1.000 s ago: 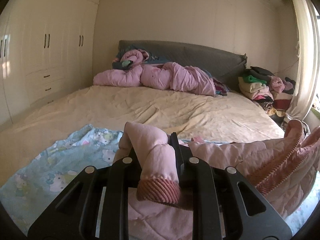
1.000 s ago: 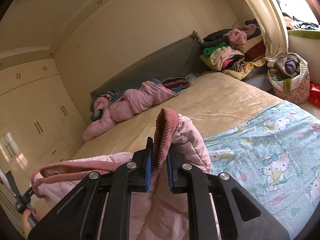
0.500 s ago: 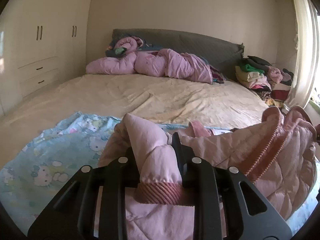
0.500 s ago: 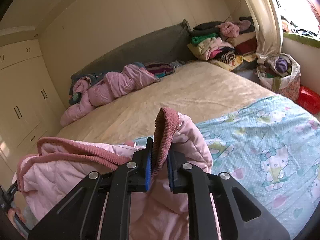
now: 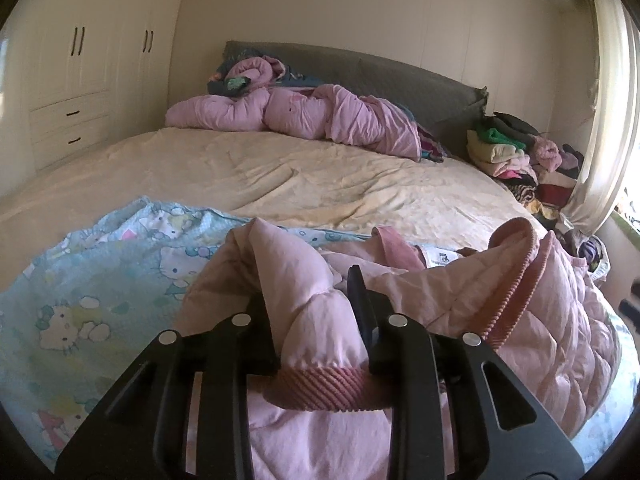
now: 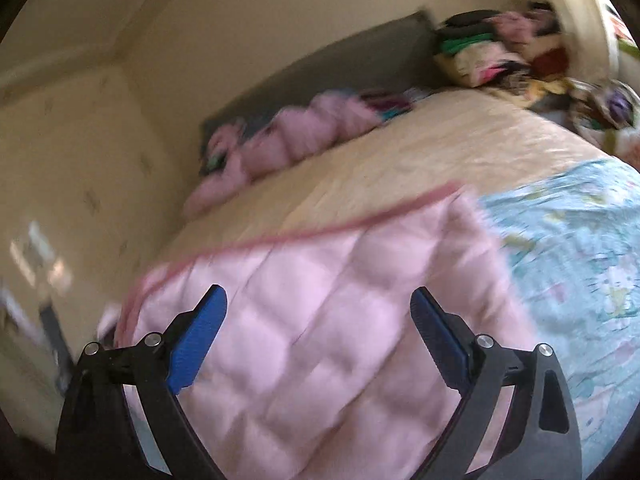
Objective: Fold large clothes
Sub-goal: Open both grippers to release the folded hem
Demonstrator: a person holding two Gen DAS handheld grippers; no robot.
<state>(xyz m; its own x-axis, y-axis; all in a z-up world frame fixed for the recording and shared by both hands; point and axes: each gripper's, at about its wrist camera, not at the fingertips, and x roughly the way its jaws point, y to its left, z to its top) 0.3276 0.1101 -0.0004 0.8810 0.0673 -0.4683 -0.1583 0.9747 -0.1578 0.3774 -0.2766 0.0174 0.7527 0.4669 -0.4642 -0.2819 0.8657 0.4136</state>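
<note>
A pink quilted jacket (image 5: pixel 532 320) lies bunched across the near end of a bed (image 5: pixel 320 176), on top of a pale blue cartoon-print sheet (image 5: pixel 100 276) that spreads to its left. The left gripper (image 5: pixel 310 300) pinches one sleeve of the jacket, the ribbed darker-pink cuff (image 5: pixel 328 388) lodged between its black fingers (image 5: pixel 362 308) close to the lens; its jaws have just been easing slightly wider, with the sleeve between them and the cloth filling the gap. The rest of the garment trails away to the right of this claw, its ribbed hem (image 5: pixel 516 280) standing up in a curve.

In the blurred right wrist view, the right gripper (image 6: pixel 318 314) stands spread wide, its jaws having just been opening, its blue pads (image 6: pixel 200 336) apart and touching nothing. The jacket's quilted body sits beyond and below the open fingers, the hem running as a pink line across its far edge. At the far end of the bed a pink duvet (image 5: pixel 304 116) is heaped against a grey headboard (image 5: pixel 400 76), with stacked clothes (image 5: pixel 516 152) to the far right.
</note>
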